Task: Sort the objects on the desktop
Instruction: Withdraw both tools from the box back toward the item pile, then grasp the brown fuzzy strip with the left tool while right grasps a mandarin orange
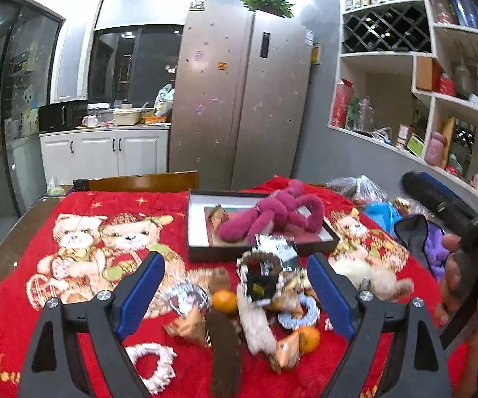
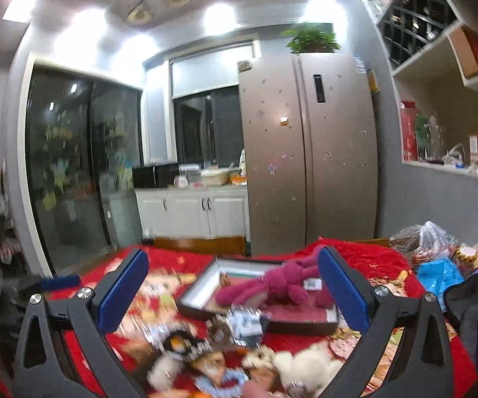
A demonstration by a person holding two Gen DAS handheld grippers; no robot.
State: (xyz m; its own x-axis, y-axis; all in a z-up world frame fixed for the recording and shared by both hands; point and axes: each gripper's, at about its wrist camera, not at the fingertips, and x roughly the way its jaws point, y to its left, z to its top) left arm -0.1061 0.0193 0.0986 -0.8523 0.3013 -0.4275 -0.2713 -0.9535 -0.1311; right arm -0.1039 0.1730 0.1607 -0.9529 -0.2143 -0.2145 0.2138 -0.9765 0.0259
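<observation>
A pile of small things lies on the red bear-print blanket (image 1: 83,205): two oranges (image 1: 224,301), a white scrunchie (image 1: 152,364), a blue scrunchie (image 1: 300,313), snack packets (image 1: 189,325) and a dark-and-white hair band (image 1: 260,280). A dark tray (image 1: 196,232) behind them holds a magenta plush toy (image 1: 272,214). My left gripper (image 1: 235,265) is open and empty above the pile. My right gripper (image 2: 232,265) is open and empty, raised over the table; its view is blurred and shows the tray (image 2: 202,285) and the plush (image 2: 282,287).
Plastic bags (image 1: 358,189), a blue packet (image 1: 383,214) and purple cloth (image 1: 434,242) lie at the table's right. A wooden chair back (image 1: 143,180) stands behind the table. A fridge (image 1: 239,99) and wall shelves (image 1: 421,99) stand beyond. A hand (image 1: 454,265) holds the other gripper at right.
</observation>
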